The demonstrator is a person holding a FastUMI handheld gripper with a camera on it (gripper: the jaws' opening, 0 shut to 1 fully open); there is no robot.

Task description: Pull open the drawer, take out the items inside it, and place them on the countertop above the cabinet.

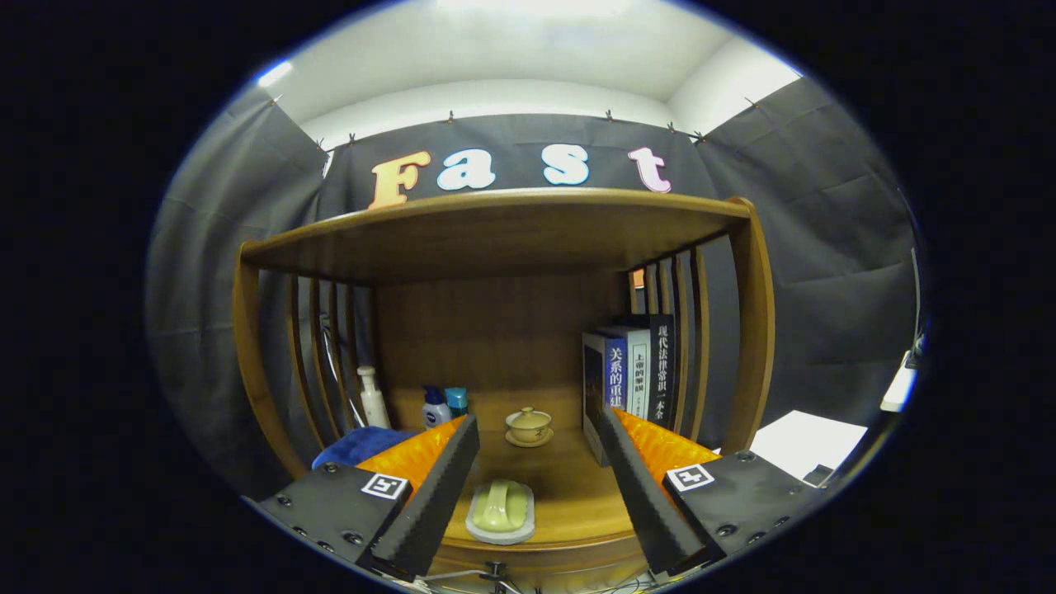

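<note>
The wooden cabinet (495,239) stands against the black cloth wall, with a curved top board, slatted sides and a solid back panel. Its lower surface, the desk (577,495), carries every item on view.

A row of books (631,371) stands upright against the right-hand slats, spines facing forward, beyond the right finger. On the opposite side a blue cloth (359,445) lies on the desk just behind the left finger, partly hidden by it. A white pump bottle (373,398) stands upright near the left slats. Just to its right stand a small white-and-blue bottle (436,408) and a teal-capped container (456,400), close together near the back panel; whether they touch cannot be determined at this size.

A lidded tea cup (528,425) sits on its saucer at the centre of the desk, beyond the fingertips and well clear of both fingers. Nearer, a pale green soap bar (501,505) rests in a white soap dish (500,532) at the front edge of the desk, lying between the two fingers without contact on either side.

The gripper (536,429) is spread wide: the black ribbed fingers (433,495) stand well apart, grasping nothing, with the orange bodies behind them.

The drawer front is not identifiable here; only a dark fitting (495,569) and thin cables show just below the desk edge.
</note>
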